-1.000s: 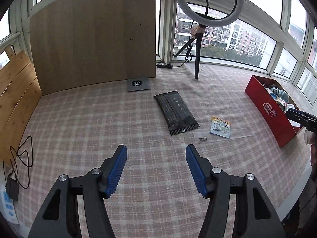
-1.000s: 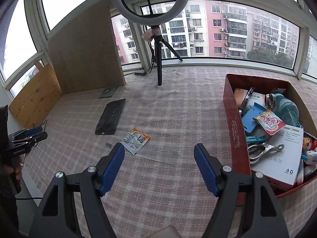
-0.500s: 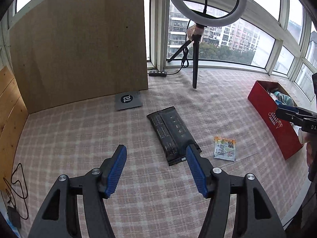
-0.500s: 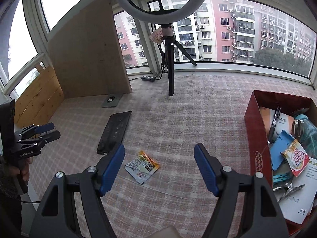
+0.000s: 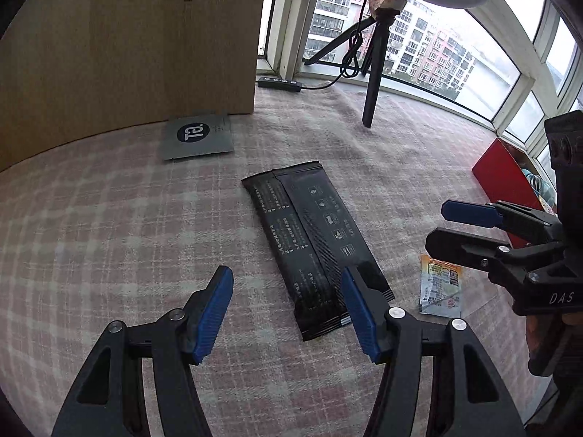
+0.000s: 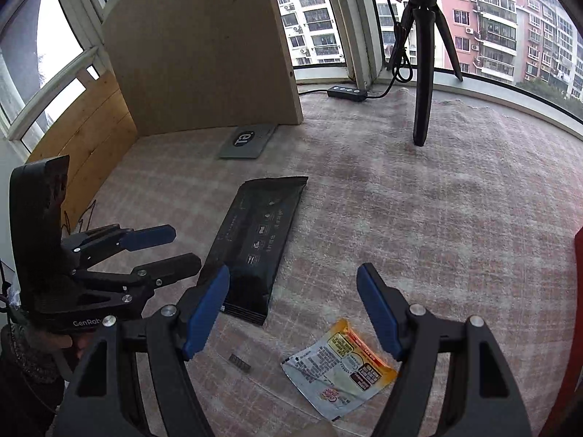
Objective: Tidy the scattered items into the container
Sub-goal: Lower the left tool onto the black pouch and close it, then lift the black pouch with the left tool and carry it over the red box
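Both grippers above the checked table, nothing held.

We see the left gripper (image 5: 288, 307) with jaws closing, apart and empty, over the near end of the long black foil packet (image 5: 315, 244) lying flat on the pink checked tablecloth (image 5: 109, 236). The right gripper (image 6: 293, 313) has wide, empty jaws above the small orange-and-white sachet (image 6: 340, 364). The red cardboard box (image 5: 504, 178) stands well apart, at the right edge.

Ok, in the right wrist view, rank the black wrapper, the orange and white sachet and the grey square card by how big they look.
1. Long black plastic wrapper
2. Orange and white sachet, though nearest the camera
3. Grey square card with the black circle, farthest away, so true size unsure
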{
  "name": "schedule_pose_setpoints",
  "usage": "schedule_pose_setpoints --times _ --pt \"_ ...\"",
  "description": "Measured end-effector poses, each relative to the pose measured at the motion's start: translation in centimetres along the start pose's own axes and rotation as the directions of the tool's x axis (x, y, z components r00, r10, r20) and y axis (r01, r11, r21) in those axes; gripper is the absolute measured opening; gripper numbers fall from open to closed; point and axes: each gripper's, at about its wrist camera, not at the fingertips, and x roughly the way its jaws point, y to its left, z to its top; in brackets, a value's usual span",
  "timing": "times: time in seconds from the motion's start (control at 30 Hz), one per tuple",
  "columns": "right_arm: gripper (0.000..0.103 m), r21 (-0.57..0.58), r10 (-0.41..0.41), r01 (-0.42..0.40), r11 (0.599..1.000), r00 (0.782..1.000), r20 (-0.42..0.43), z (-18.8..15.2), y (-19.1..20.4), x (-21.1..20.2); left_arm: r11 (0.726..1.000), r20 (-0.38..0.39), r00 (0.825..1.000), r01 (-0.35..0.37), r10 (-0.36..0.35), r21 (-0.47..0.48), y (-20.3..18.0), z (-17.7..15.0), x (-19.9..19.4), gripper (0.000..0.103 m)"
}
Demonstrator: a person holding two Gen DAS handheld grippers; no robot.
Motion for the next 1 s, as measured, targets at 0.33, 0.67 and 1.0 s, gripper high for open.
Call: schedule_pose_setpoints --times 0.33,0.67,1.0 --pt "0.071 -0.055 -0.008 0.005 0.998 0.999 -0.049 0.6 0.8 4.1 0.999 -0.022 0.999 0.027 -0.026 0.022 0.1 0.3 2.4 0.048" --pt "0.024 -0.069 0.058 -0.062 0.996 0.996 -0.064 0.2 1.2 5.5 0.989 0.006 0.989 0.148 -0.148 -0.008 0.1 -0.3 2.7 0.045" --pt "0.014 0.163 0.19 -0.178 0.97 0.98 -0.058 -0.1 -1.3 5.6 0.965 0.047 0.977 0.212 -0.207 -0.153 2.7 -0.6 2.5 0.013"
